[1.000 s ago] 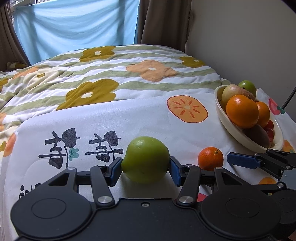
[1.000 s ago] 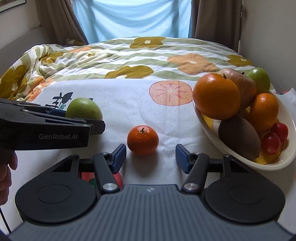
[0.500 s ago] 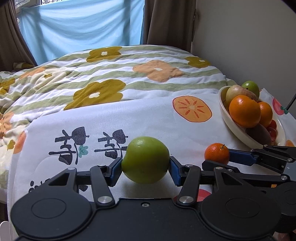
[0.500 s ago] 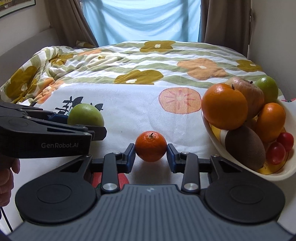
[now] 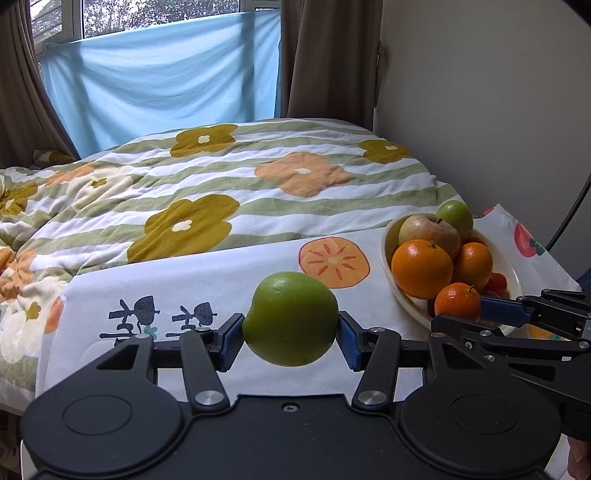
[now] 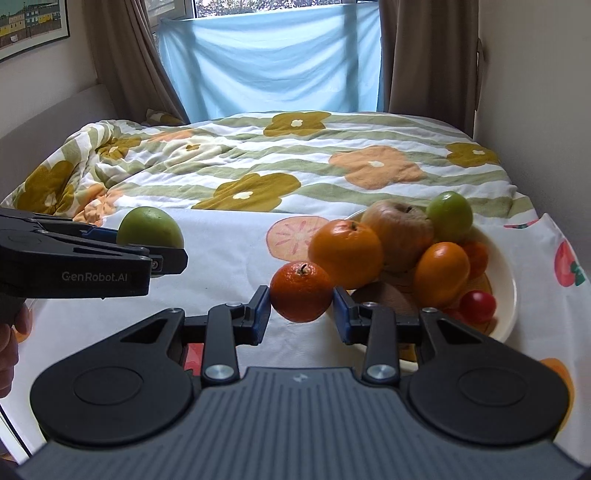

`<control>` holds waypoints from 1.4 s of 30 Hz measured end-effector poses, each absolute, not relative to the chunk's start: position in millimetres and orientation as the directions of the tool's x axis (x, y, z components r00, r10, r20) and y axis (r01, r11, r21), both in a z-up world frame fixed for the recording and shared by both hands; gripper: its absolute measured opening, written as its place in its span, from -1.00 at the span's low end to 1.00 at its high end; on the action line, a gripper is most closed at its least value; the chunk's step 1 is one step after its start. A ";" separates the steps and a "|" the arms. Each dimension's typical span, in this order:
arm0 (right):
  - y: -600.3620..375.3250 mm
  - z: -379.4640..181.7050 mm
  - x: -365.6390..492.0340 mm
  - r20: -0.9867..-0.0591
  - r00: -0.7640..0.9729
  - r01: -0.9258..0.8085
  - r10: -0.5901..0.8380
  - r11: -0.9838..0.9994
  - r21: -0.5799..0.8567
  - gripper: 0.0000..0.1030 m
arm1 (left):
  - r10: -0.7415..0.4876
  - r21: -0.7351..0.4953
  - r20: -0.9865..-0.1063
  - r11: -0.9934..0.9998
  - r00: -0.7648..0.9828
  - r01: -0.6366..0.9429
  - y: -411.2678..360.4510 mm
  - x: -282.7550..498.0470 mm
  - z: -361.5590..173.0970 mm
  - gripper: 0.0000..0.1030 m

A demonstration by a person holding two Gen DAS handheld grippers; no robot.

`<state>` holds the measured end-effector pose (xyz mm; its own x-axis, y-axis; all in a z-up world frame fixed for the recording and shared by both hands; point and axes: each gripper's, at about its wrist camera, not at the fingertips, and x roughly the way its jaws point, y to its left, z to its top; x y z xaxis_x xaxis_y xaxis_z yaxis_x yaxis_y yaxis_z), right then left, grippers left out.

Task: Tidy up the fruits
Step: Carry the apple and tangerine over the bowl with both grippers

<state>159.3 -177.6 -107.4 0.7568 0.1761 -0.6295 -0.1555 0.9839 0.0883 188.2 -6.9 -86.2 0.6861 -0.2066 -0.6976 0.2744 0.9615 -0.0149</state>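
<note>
Green apple [image 5: 290, 318] clamped in left gripper [image 5: 290, 334] at frame centre; tangerine [image 6: 301, 291] pinched by right gripper [image 6: 301, 314], lifted beside bowl [image 6: 506, 291] at right. Mid-carry, probably; next needs placing atop piled fruit without rolling.

Place: a home bedroom.
Bed: a quilt [image 6: 295, 166] with flowers and green stripes covers it, rumpled at the left.
Window: brown curtains [image 6: 424, 55] at both sides, a blue cloth [image 6: 273, 62] hung across the pane.
Wall: a framed picture [image 6: 33, 26] at upper left.
Table: a fruit-print cloth [image 5: 147, 288] beside the bed, bearing a bowl [image 6: 506, 295] of fruit.
</note>
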 end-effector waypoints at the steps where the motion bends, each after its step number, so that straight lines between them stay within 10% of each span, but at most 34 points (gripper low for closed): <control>1: -186.5 -104.1 157.1 -0.625 0.761 -0.151 0.172 0.985 0.088 -0.01 | -0.209 -0.015 -0.694 0.961 0.689 0.277 -12.8 186.2 -82.9 0.11; 42: -368.8 -126.7 210.5 -0.665 0.698 -0.303 0.264 0.951 0.060 -0.01 | -0.107 0.075 -0.755 0.966 0.647 0.248 -227.0 180.2 -123.5 0.26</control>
